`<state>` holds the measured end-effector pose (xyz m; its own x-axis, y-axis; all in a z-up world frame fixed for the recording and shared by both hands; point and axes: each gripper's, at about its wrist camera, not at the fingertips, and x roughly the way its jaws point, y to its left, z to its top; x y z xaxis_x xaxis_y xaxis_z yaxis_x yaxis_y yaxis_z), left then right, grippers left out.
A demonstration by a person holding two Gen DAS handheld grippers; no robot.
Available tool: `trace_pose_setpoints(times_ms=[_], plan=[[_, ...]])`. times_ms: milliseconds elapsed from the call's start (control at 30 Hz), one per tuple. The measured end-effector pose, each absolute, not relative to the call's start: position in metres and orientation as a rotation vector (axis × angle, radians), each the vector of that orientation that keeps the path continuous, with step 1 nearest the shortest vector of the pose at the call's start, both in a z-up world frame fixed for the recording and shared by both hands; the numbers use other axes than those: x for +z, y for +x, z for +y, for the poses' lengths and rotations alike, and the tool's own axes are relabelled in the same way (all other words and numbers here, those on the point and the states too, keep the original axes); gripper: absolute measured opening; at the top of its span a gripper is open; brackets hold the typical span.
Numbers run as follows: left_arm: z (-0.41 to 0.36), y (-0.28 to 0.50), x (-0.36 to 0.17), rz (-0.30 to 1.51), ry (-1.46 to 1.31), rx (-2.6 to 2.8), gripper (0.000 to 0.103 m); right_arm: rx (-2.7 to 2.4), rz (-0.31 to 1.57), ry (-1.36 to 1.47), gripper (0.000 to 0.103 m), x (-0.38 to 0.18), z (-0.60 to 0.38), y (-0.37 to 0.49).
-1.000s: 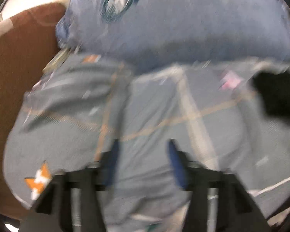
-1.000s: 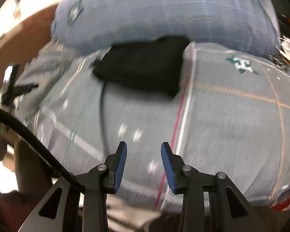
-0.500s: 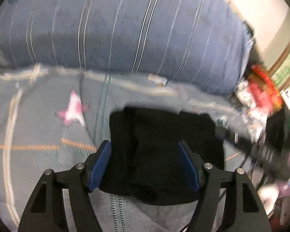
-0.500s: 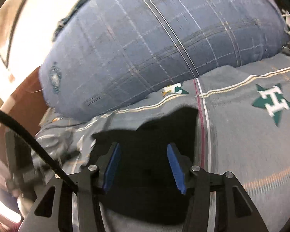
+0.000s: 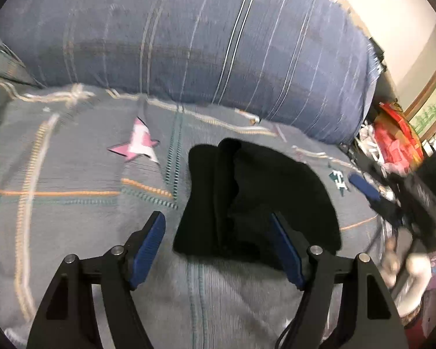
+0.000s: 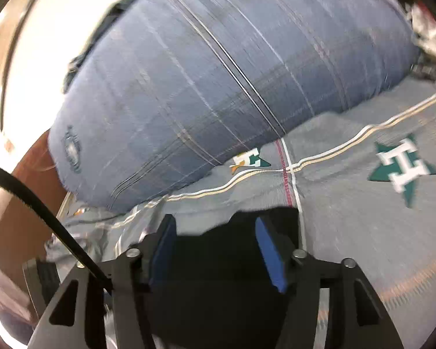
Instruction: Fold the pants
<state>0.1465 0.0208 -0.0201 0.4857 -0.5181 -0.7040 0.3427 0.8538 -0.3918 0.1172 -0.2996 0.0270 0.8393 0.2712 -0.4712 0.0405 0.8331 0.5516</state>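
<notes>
The black pants lie bunched in a small heap on the grey bedspread. My left gripper is open and empty, its blue pads straddling the near edge of the heap. In the right wrist view the pants fill the space under my right gripper, which is open and empty just above them. The right gripper's blue fingertip shows in the left wrist view, beyond the right side of the pants.
A large blue plaid pillow lies behind the pants, also in the right wrist view. Red and white clutter sits at the bed's right edge. A brown headboard is at the left. A black cable crosses there.
Both grippers swung toward the pants and came closer. Both have opened wider. The pants now sit between the left pads and under the right gripper.
</notes>
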Motion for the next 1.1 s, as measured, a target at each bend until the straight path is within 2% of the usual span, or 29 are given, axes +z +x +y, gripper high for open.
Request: trace_pose_setpoints(times_ms=[233, 333, 400, 467, 833, 1100], plan=[[0.040, 0.076, 0.010, 0.796, -0.135, -0.399, 0.075, 0.098, 0.572, 0.377, 0.072, 0.019, -0.236, 0.013], [0.042, 0.043, 0.018, 0.731, -0.077, -0.296, 0.083, 0.071, 0.585, 0.364, 0.072, 0.005, -0.217, -0.018], [0.045, 0.024, 0.023, 0.684, -0.059, -0.249, 0.094, 0.059, 0.596, 0.366, 0.074, -0.005, -0.206, -0.032], [0.049, 0.008, 0.028, 0.643, -0.062, -0.206, 0.100, 0.055, 0.613, 0.348, 0.075, -0.012, -0.195, -0.039], [0.060, -0.007, 0.039, 0.655, -0.121, -0.124, 0.103, 0.063, 0.646, 0.298, 0.077, -0.024, -0.172, -0.054], [0.043, -0.012, 0.024, 0.681, 0.021, -0.035, 0.103, 0.068, 0.661, 0.307, 0.079, -0.029, -0.171, -0.051]])
